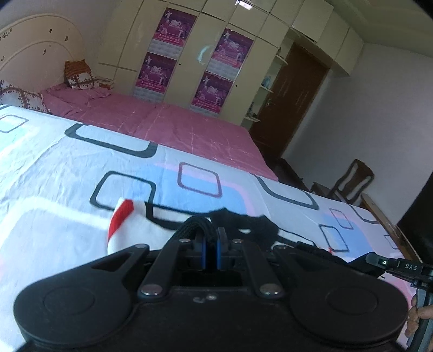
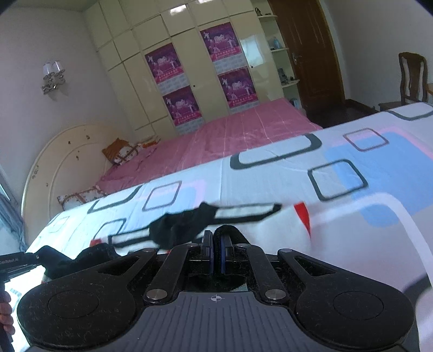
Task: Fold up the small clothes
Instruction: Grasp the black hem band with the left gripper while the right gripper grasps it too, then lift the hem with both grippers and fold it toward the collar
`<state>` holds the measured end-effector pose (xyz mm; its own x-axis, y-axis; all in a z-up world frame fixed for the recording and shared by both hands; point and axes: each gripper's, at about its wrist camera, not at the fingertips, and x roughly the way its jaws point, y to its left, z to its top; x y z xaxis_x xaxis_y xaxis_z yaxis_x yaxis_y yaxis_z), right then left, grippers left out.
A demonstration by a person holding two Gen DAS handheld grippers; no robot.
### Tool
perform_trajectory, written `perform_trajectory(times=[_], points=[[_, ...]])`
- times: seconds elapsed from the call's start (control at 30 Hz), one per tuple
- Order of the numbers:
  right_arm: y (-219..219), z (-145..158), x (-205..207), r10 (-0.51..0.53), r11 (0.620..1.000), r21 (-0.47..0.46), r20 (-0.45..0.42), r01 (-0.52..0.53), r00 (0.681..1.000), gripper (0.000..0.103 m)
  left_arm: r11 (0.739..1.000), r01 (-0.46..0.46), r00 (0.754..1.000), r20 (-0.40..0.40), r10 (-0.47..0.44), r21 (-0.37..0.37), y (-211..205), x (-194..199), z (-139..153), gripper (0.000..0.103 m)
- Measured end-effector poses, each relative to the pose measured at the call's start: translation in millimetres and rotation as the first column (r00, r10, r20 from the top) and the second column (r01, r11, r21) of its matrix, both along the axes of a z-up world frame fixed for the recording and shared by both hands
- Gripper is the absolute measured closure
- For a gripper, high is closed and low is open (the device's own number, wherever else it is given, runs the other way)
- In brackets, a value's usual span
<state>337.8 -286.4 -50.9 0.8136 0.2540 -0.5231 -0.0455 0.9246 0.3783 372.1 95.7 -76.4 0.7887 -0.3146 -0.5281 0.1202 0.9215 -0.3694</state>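
A small white garment (image 1: 140, 230) with black trim and a red band (image 1: 120, 216) is stretched over the patterned sheet (image 1: 54, 168). My left gripper (image 1: 211, 235) is shut on its black edge at the garment's near side. My right gripper (image 2: 216, 238) is shut on the black trim of the same garment (image 2: 184, 224), whose white body and red band (image 2: 303, 214) spread to the right. The other gripper shows at the right edge of the left wrist view (image 1: 400, 266) and at the left edge of the right wrist view (image 2: 16, 264).
The sheet with square outlines lies over a bed with a pink cover (image 1: 173, 121). Pillows (image 1: 79, 74) sit by a cream headboard (image 1: 32, 51). Wardrobes with purple posters (image 1: 173, 24), a brown door (image 1: 295, 94) and a wooden chair (image 1: 351, 181) stand beyond.
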Motion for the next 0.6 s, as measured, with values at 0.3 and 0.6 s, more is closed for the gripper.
perform_trajectory(times=[0.3, 0.6], points=[[-10.8, -36.5, 66.5, -0.027, 0.998, 0.048, -0.085, 0.031, 0.996, 0.099, 0.998, -0.055, 0.996, -0.074, 0.058, 0.041, -6.5, 52.8, -26.3, 0.097], [-19.2, -67.1, 103.5, -0.063, 0.992, 0.097, -0.154, 0.078, 0.986, 0.099, 0.99, -0.099, 0.989, -0.101, 0.109, 0.103, -11.7, 86.1, -48.4, 0.098]])
